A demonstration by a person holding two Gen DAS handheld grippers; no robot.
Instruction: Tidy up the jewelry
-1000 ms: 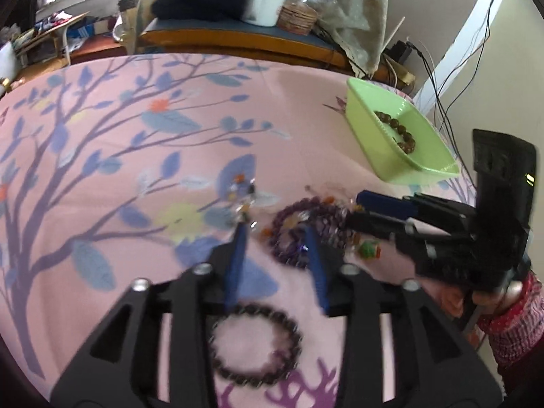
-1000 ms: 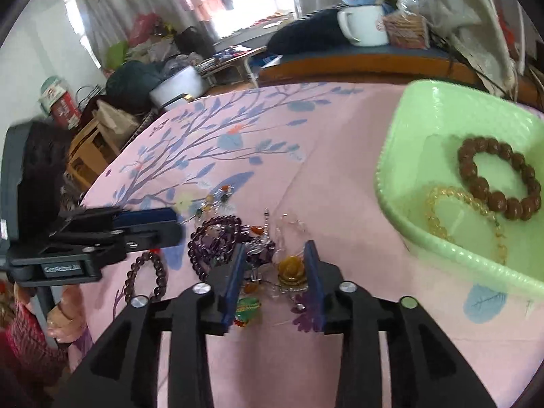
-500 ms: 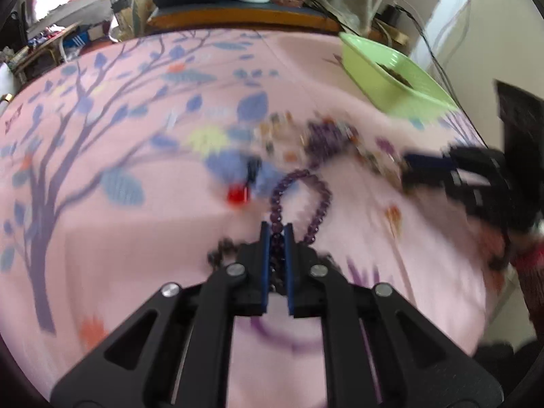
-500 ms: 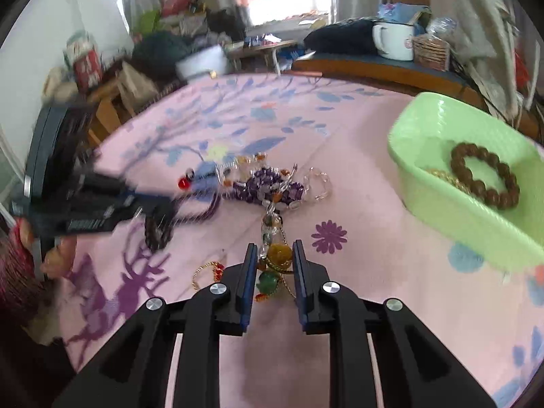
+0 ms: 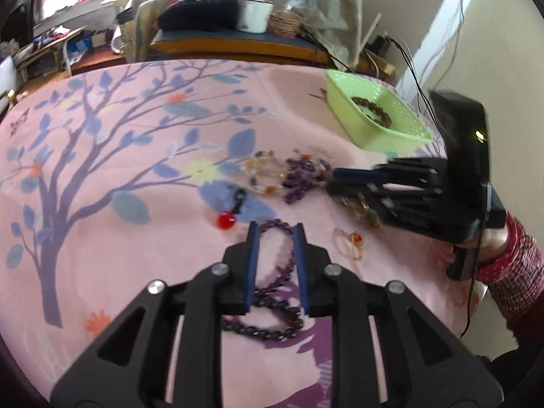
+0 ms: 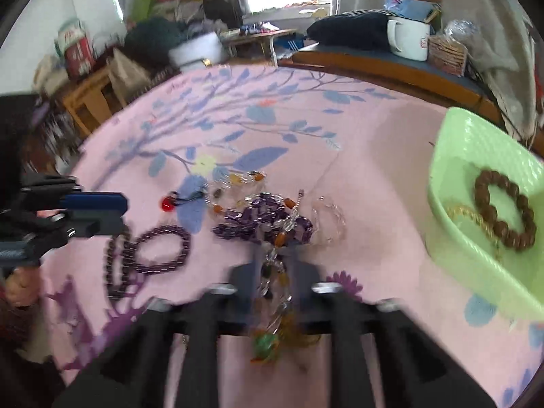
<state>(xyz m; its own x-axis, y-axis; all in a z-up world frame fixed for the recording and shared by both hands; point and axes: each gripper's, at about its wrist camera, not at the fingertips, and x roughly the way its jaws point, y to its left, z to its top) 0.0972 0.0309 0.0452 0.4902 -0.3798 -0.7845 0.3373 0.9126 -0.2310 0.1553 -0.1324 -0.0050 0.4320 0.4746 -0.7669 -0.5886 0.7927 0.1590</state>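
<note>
My left gripper (image 5: 276, 238) hovers over a purple bead bracelet (image 5: 277, 273) lying on the pink cloth. Its jaws are opening and the pads stand apart from the beads. My right gripper (image 6: 272, 268) is shut on a multicoloured bead strand (image 6: 277, 261), which stretches taut from a tangled pile of purple chip beads (image 6: 265, 219). From the left wrist view the right gripper (image 5: 331, 182) reaches in from the right beside that pile (image 5: 302, 176). A green tray (image 6: 452, 156) at the right holds a brown bead bracelet (image 6: 503, 217) and a thin gold one (image 6: 465, 214).
A red bead on a black cord (image 5: 226, 220) lies left of the pile. A dark bead bracelet (image 5: 268, 326) lies under my left gripper, and a small clear piece (image 5: 350, 243) to its right. A low table with a white mug (image 6: 408, 40) stands behind the cloth.
The left gripper shut on the purple bracelet, dragged it out of the pile toward me, and has now parted its jaws. The right gripper shut on the multicoloured strand and pulled it back.
</note>
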